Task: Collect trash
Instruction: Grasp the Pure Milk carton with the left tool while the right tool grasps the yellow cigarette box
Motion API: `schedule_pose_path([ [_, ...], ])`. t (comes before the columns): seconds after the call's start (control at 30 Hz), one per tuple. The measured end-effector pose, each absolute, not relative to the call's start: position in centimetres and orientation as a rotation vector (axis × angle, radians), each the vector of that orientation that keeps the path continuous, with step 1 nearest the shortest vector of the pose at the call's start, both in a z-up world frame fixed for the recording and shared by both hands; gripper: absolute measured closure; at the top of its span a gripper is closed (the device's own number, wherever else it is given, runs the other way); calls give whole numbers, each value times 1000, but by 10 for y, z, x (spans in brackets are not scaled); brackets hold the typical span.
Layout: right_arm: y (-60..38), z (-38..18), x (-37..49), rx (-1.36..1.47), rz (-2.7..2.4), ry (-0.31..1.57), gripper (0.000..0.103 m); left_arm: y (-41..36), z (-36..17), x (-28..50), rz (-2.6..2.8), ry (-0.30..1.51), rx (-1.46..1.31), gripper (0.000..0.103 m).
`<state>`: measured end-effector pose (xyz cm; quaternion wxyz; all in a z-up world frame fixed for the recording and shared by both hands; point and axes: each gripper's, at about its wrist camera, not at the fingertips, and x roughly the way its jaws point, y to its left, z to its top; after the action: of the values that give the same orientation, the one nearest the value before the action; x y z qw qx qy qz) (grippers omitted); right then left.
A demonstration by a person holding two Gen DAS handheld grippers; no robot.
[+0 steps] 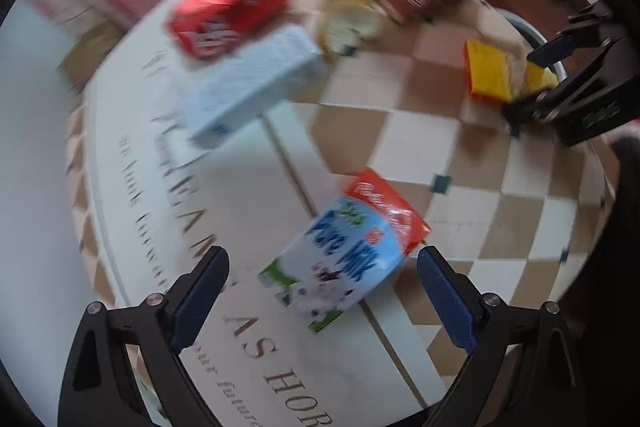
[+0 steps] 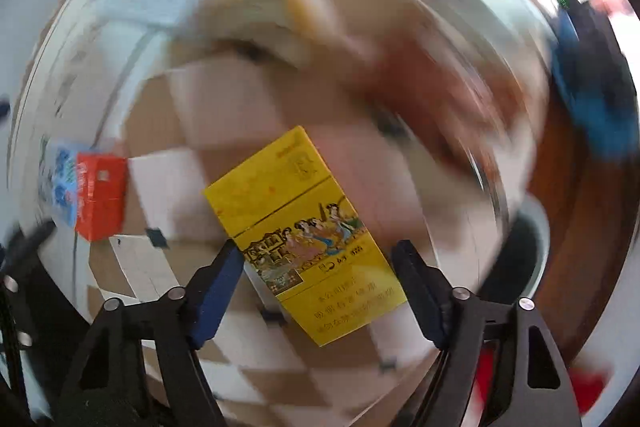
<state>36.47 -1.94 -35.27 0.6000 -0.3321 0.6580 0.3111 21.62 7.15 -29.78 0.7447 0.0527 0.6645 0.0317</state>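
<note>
Yellow cigarette pack [image 2: 304,239] flat, long axis diagonal, between right gripper [image 2: 320,267] pads

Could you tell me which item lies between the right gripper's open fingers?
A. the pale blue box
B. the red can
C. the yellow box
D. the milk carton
C: in the right wrist view the yellow box lies flat on the checked tabletop between the fingers of the right gripper; the pads do not yet press it, and the milk carton lies far to the side.
</note>
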Motion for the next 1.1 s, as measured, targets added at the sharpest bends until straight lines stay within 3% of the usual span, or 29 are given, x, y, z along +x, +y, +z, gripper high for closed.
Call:
schedule_pose_path([
  [0.13,-76,-347,365,-545,615,1583,26,60,-316,224,-8,1513,190,9],
  [0.17,-91,-347,365,-460,607,1619,25,59,-319,225,-8,1514,199,15],
  [0.2,-99,-347,365,-408,617,1633,20,58,-322,225,7,1519,204,31],
  [0.3,-118,-344,354,-376,657,1612,20,57,-320,223,51,1503,173,37],
  [0.43,-120,-336,341,-490,669,1533,20,64,-314,214,184,1487,31,39],
  [0.53,-114,-339,327,-544,641,1483,20,80,-315,199,333,1520,-236,39],
  [0.63,-103,-341,316,-555,582,1435,37,89,-313,187,399,1471,-417,39],
  [0.7,-100,-341,308,-499,582,1458,38,91,-316,186,368,1451,-478,40],
  [0.97,-78,-338,300,-435,596,1504,37,75,-324,193,367,1438,-295,39],
  [1.03,-75,-338,295,-461,581,1481,36,73,-325,188,364,1420,-314,47],
  [1.1,-68,-338,283,-484,565,1457,35,67,-323,185,379,1405,-309,48],
])
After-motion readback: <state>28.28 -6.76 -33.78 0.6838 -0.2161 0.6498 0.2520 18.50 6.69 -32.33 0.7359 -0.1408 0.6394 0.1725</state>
